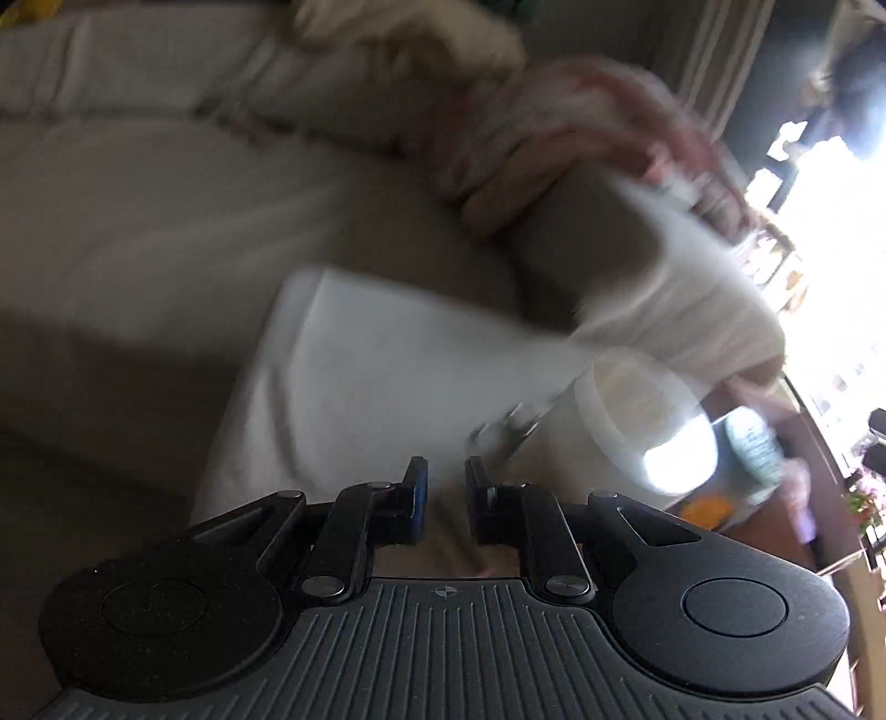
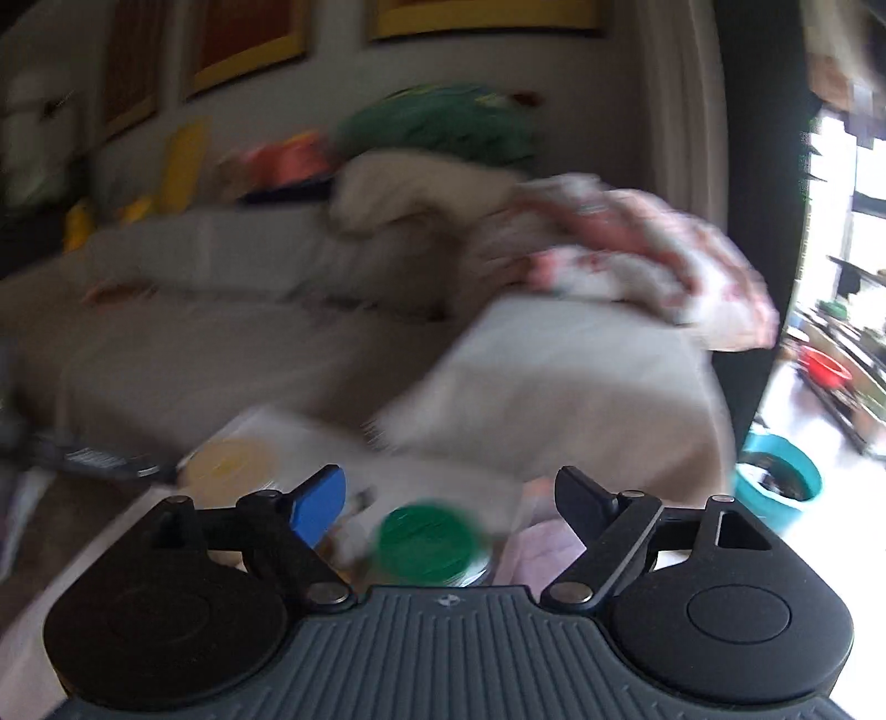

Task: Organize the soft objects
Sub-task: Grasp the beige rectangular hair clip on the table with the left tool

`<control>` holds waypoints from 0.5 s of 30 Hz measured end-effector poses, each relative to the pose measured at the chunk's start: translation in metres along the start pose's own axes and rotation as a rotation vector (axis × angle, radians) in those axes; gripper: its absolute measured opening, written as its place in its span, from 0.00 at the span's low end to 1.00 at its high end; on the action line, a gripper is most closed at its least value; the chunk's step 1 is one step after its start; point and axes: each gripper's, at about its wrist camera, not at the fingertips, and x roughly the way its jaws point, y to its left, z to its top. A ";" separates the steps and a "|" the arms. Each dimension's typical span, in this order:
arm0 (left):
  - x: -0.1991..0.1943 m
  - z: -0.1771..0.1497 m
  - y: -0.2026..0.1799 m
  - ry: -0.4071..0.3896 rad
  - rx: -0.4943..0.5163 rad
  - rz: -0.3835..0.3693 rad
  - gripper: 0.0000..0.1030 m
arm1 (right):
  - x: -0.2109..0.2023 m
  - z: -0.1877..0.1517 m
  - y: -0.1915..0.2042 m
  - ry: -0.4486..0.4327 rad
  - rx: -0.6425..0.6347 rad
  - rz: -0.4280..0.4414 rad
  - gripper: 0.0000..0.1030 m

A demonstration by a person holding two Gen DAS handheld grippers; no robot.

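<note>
Both views are motion-blurred. A grey sofa (image 1: 138, 221) (image 2: 194, 343) fills the scene. A pink-and-white patterned cloth (image 1: 565, 133) (image 2: 637, 255) lies bunched on the sofa's right arm. A cream cushion (image 1: 410, 33) (image 2: 421, 188) and a green soft item (image 2: 443, 122) sit at the sofa back. A white sheet or cloth (image 1: 376, 365) (image 2: 554, 376) lies at the sofa's near side. My left gripper (image 1: 446, 487) is nearly closed with a narrow gap and holds nothing, above the white sheet. My right gripper (image 2: 448, 498) is open wide and empty, short of the sofa.
A white-lidded container (image 1: 637, 421) and a green-lidded jar (image 2: 429, 540) stand close below the grippers, beside a yellow-lidded tub (image 2: 232, 462). A teal bucket (image 2: 778, 479) stands on the floor at right. Orange and yellow items (image 2: 288, 158) lie along the sofa back. Bright window at right.
</note>
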 end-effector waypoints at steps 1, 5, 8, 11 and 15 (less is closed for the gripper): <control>0.007 -0.003 0.001 0.010 -0.007 -0.004 0.15 | 0.002 -0.004 0.013 0.035 -0.056 0.031 0.81; 0.014 -0.012 -0.008 0.017 0.079 -0.007 0.16 | -0.002 -0.025 0.043 0.091 -0.203 0.091 0.81; 0.024 -0.019 -0.018 0.026 0.177 0.030 0.16 | -0.002 -0.037 0.053 0.134 -0.257 0.128 0.81; 0.021 -0.029 -0.031 0.003 0.283 0.075 0.22 | 0.000 -0.046 0.059 0.165 -0.294 0.123 0.81; 0.019 -0.032 -0.033 0.004 0.304 0.108 0.32 | 0.006 -0.045 0.062 0.167 -0.297 0.129 0.66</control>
